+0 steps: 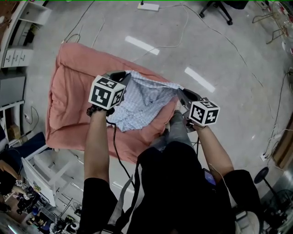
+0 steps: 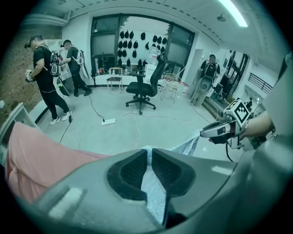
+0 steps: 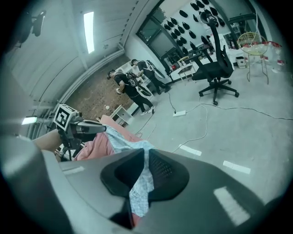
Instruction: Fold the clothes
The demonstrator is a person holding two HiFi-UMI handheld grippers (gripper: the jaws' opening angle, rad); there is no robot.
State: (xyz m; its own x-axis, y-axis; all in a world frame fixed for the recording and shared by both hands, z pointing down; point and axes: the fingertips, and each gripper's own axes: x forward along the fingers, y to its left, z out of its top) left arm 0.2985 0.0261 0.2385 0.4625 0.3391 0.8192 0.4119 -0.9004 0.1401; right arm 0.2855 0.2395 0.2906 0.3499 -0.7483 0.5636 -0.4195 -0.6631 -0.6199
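A light blue checked shirt (image 1: 142, 103) hangs lifted over the pink-covered table (image 1: 73, 91), stretched between my two grippers. The left gripper (image 1: 122, 77) is shut on one top corner of it. In the left gripper view the cloth (image 2: 153, 192) is pinched between the dark pads of that gripper (image 2: 149, 157). On the other top corner the right gripper (image 1: 181, 93) is shut. In the right gripper view the fabric (image 3: 139, 192) runs down between the pads of the right gripper (image 3: 147, 157). The shirt's lower part droops onto the pink cover.
The table is draped in a pink quilt with its edges hanging over. White cables (image 1: 151, 45) and a power strip (image 1: 148, 6) lie on the grey floor beyond. An office chair (image 2: 144, 89) stands further off, with several people (image 2: 46, 77) around the room. Shelving (image 1: 13, 59) lines the left.
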